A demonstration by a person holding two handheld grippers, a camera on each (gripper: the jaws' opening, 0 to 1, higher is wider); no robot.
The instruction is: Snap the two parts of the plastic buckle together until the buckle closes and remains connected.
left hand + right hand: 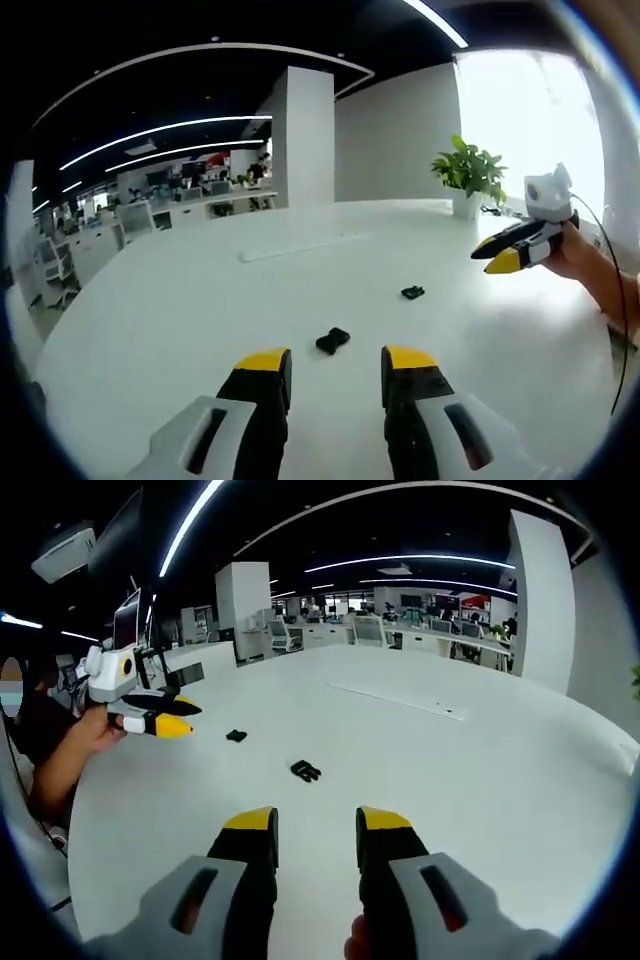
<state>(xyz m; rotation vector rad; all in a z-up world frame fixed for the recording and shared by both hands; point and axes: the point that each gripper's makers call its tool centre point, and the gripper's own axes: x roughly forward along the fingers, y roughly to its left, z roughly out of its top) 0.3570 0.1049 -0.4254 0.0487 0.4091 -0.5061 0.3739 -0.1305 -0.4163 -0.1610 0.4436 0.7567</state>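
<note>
Two small black buckle parts lie apart on the white table (pixel 150 300). One part (pixel 333 340) rests just ahead of my left gripper (pixel 335 362), whose jaws stand open with nothing between them. The other part (pixel 412 292) lies farther off to the right, below my right gripper (pixel 492 256), which a hand holds above the table. In the right gripper view, my right gripper (pixel 316 822) is open and empty, with a pronged buckle part (pixel 305 771) just ahead of it. The second part (pixel 236 735) lies farther left, near my left gripper (pixel 183 718).
A potted plant (pixel 468 175) stands at the table's far edge by a bright window. A thin white strip (pixel 298 247) lies across the table farther back. A white pillar (pixel 303 135) and office desks with chairs (pixel 370 630) stand beyond the table.
</note>
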